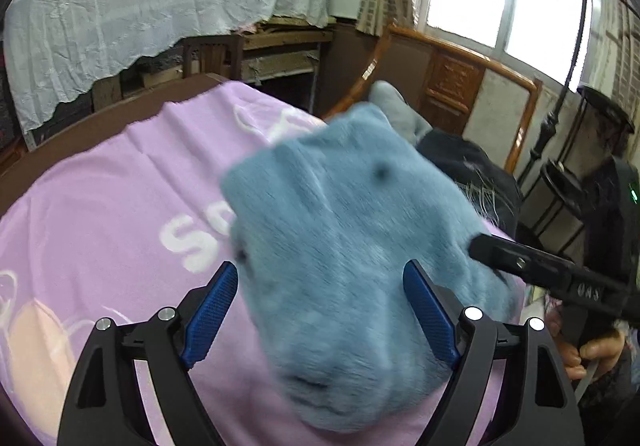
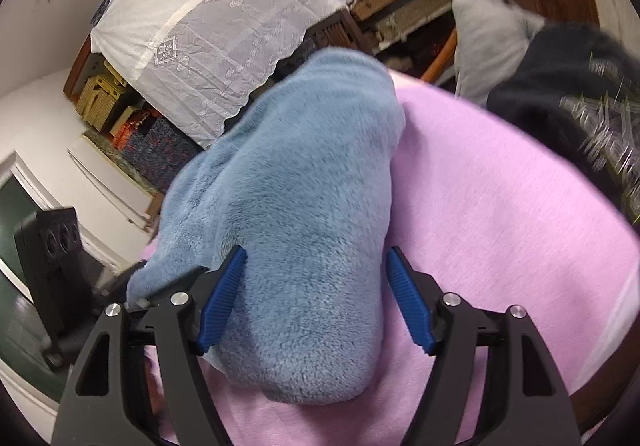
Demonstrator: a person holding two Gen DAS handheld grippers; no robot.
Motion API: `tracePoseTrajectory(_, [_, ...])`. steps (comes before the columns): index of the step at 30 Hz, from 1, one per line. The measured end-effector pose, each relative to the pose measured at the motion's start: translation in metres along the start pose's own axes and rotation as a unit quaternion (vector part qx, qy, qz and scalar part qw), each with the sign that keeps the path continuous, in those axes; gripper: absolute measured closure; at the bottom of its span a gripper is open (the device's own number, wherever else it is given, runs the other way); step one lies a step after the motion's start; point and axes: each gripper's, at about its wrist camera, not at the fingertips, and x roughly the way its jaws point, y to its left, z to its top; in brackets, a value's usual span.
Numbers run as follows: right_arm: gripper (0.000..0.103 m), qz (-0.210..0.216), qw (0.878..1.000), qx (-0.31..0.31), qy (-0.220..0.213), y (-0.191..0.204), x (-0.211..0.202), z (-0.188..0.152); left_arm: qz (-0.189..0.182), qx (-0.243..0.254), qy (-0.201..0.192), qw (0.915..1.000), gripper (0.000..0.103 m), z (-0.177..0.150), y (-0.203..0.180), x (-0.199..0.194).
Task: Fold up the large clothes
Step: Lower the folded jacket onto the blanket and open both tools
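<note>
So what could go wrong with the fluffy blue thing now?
The blue fleece sits bunched between the right gripper fingers, which stand wide, so it could slip out and unfold. The left gripper also straddles it with wide fingers, so both could tug and drag the pink cloth underneath into wrinkles. The black garment and grey garment lie close and might get snagged.

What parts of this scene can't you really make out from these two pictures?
- White lettering on the pink cloth: left view, mostly covered by the blue fleece.
- Print on the black garment: right view, smeared by blur.
- What kind of garment the fleece is: it is bunched up in both views.
- Whether the left tool or right tool pinches the fleece: fabric hides the contact.
</note>
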Motion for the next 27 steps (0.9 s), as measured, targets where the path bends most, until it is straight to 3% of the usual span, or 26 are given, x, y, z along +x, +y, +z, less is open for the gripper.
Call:
tracePoseTrajectory(6, [0.038, -0.052, 0.995, -0.066, -0.060, 0.026, -0.018, 0.023, 0.018, -0.012, -0.005, 0.9997, 0.018, 0.041, 0.007, 0.006])
tracePoseTrajectory(11, [0.067, -0.058, 0.993, -0.087, -0.062, 0.041, -0.002, 0.049, 0.037, -0.007, 0.029, 0.9989, 0.018, 0.054, 0.003, 0.048])
tracePoseTrajectory(15, [0.068, -0.088, 0.988, -0.120, -0.035, 0.055, 0.028, 0.054, 0.038, -0.019, 0.057, 0.9975, 0.016, 0.042, 0.011, 0.074])
tracePoseTrajectory(18, [0.067, -0.106, 0.985, -0.133, 0.000, 0.053, 0.052, 0.045, 0.015, -0.046, 0.066, 0.9967, 0.013, 0.033, 0.026, 0.084])
tracePoseTrajectory(22, [0.067, -0.109, 0.985, -0.131, -0.004, 0.053, 0.056, 0.038, -0.008, -0.069, 0.070, 0.9951, 0.012, 0.029, 0.035, 0.082])
tracePoseTrajectory(27, [0.067, -0.121, 0.983, -0.138, -0.024, 0.059, 0.042, 0.026, 0.018, -0.052, 0.048, 0.9973, 0.012, 0.023, 0.028, 0.060])
